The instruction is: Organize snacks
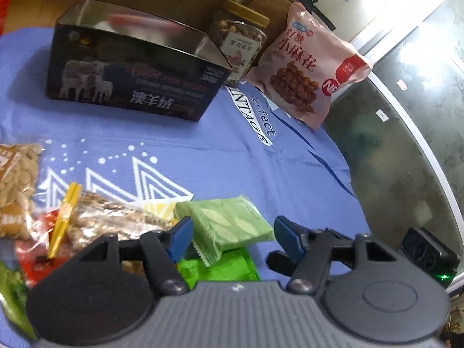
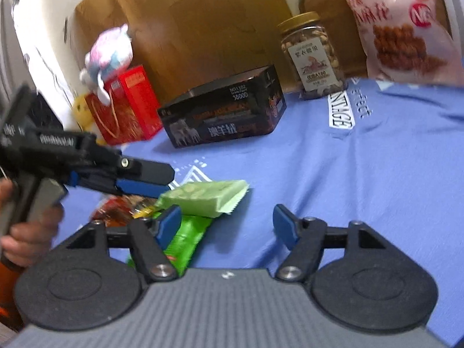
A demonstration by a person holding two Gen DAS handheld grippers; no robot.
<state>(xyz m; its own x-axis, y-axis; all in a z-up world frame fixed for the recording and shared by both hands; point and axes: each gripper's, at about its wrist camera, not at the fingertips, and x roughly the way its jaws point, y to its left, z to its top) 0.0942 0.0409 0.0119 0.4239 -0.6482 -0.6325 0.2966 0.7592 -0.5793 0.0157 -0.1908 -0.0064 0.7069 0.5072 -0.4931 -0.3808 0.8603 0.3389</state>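
A pale green snack packet (image 1: 224, 226) lies on the blue cloth (image 1: 203, 145) on top of a bright green packet (image 1: 220, 269). My left gripper (image 1: 232, 236) is open with its jaws on either side of the pale packet, touching nothing. In the right wrist view the pale green packet (image 2: 206, 195) lies just ahead of my open, empty right gripper (image 2: 227, 226), and the left gripper (image 2: 145, 178) reaches in from the left. An open dark tin box (image 1: 130, 69) (image 2: 226, 116) stands at the back.
A nut jar (image 1: 237, 40) (image 2: 313, 55) and a pink snack bag (image 1: 310, 66) (image 2: 406, 29) stand behind the box. A seed bag (image 1: 17, 182) and foil packets (image 1: 116, 217) lie at the left. A red gift bag (image 2: 127, 107) and the glass table edge (image 1: 420, 145) border the cloth.
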